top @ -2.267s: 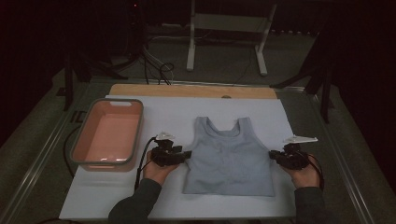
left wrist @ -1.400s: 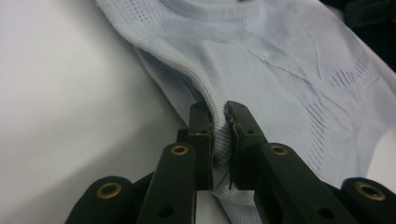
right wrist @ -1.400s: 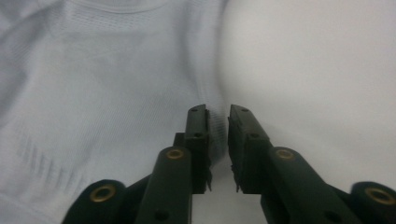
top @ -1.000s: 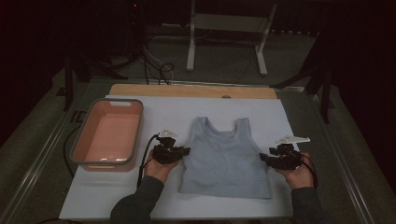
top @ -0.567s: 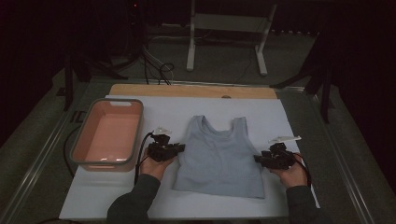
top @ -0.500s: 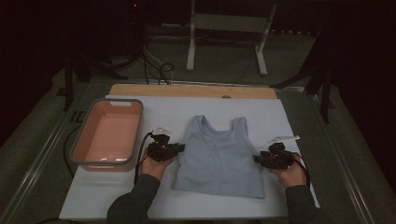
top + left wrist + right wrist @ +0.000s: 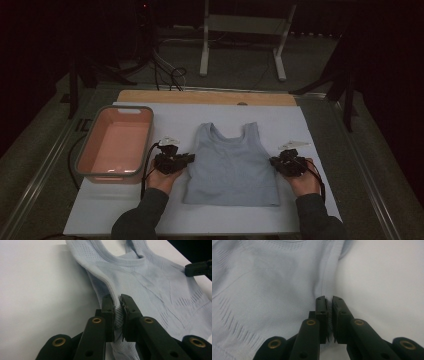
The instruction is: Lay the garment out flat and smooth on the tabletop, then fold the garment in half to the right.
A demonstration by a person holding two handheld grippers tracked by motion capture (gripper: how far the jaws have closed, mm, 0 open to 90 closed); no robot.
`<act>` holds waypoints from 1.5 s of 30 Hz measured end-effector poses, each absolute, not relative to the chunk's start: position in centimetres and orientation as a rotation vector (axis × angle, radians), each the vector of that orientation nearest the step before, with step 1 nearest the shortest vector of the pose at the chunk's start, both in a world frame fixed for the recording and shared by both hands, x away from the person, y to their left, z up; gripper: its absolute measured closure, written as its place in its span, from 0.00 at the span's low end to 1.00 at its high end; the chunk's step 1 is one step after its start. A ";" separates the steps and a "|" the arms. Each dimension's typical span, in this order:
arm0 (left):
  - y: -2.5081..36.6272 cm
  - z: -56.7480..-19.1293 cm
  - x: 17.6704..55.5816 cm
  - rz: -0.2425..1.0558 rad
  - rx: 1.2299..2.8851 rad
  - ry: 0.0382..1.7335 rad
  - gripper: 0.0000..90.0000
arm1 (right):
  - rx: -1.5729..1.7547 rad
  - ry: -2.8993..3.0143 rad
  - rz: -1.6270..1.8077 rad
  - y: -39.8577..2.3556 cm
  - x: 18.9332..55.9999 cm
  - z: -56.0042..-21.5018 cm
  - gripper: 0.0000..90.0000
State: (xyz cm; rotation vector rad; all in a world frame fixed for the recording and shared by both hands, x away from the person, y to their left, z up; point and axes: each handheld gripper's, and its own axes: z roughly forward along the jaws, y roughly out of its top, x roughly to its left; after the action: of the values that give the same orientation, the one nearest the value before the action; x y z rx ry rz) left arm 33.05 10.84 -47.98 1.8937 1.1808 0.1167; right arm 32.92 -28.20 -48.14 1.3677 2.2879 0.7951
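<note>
A light blue sleeveless top [image 7: 231,165] lies flat on the white table [image 7: 320,135], straps toward the far edge. At the top's left side edge my left gripper [image 7: 188,159] is shut on the fabric; the left gripper view has the hem pinched between the jaws [image 7: 117,305], with the top [image 7: 160,287] spreading away to the right. At the opposite side edge my right gripper [image 7: 273,162] is shut on the fabric too. In the right gripper view the side seam sits clamped between the jaws [image 7: 329,305] and the top [image 7: 269,277] lies to the left.
A pink tub [image 7: 116,144] with a grey rim stands at the table's left, close to my left hand. A wooden strip [image 7: 205,97] runs along the far edge. Beyond it are a white stand [image 7: 245,35] and cables on the floor.
Both grippers have slid toward the person's side and slightly left, dragging the top with them across the table. Their hold on its two side edges is unchanged.
</note>
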 end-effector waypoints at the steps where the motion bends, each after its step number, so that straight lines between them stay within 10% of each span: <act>1: 10.8 -48.0 33.1 0.116 1.893 1.181 0.92 | 1.374 2.281 0.793 -28.3 32.9 -48.1 0.93; 16: 11.0 -48.1 33.7 0.147 1.871 1.212 0.91 | 1.387 2.208 0.894 -28.6 32.7 -47.7 0.92; 20: 10.9 -48.0 33.5 0.140 1.842 1.199 0.67 | 1.391 2.206 0.923 -28.8 32.5 -47.5 0.83; 22: 10.8 -47.6 33.3 0.153 1.815 1.176 0.50 | 1.429 2.185 0.987 -29.2 32.4 -47.2 0.55; 26: 10.8 -47.1 33.0 0.193 1.811 1.153 0.35 | 1.439 2.179 1.010 -29.4 32.3 -47.1 0.54; 31: 10.6 -46.1 32.6 0.235 1.775 1.151 0.18 | 1.470 2.147 1.199 -29.8 31.5 -46.4 0.19; 45: 10.3 -46.4 31.6 0.152 1.745 1.130 0.02 | 1.422 2.116 1.284 -29.8 30.5 -45.9 0.12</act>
State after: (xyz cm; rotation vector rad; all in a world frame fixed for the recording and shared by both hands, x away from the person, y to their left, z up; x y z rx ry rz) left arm 31.55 10.34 -46.38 1.7452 1.1305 0.1518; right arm 30.52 -29.78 -45.86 1.4224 2.1162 1.2843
